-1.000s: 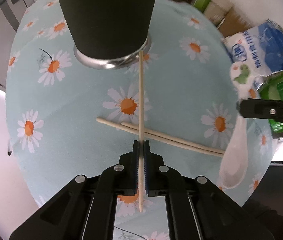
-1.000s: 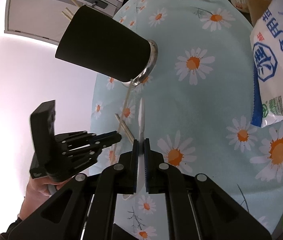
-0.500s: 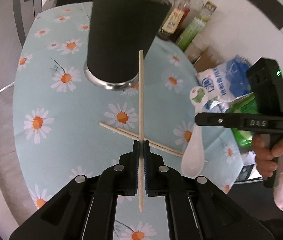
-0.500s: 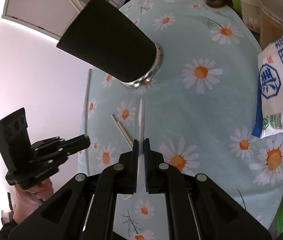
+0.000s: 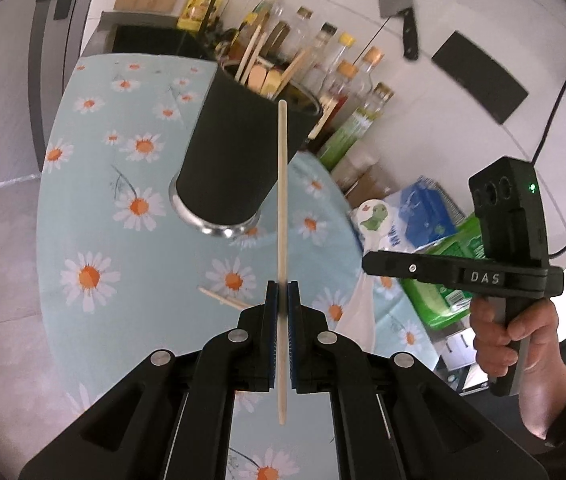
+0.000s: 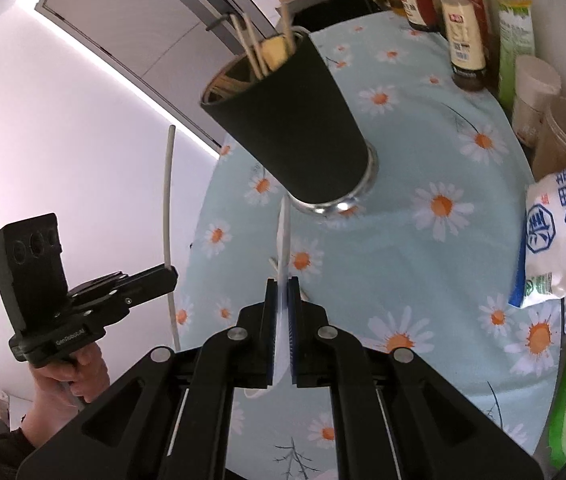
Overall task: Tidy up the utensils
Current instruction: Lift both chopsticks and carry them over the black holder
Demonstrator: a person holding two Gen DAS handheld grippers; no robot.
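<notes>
Left wrist: chopstick (image 5: 282,200) pinched tight in left gripper (image 5: 281,298), holder (image 5: 243,152) just ahead.
Right gripper (image 6: 281,300) clamps the spoon (image 6: 283,240); both could collide at the holder's rim.

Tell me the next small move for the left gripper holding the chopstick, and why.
Probably carry the left gripper up and over the black holder, then tip the chopstick down into its open mouth. The chopstick is clamped and clear of the tablecloth, its tip is near the holder's rim, and other chopsticks already stand inside.
</notes>
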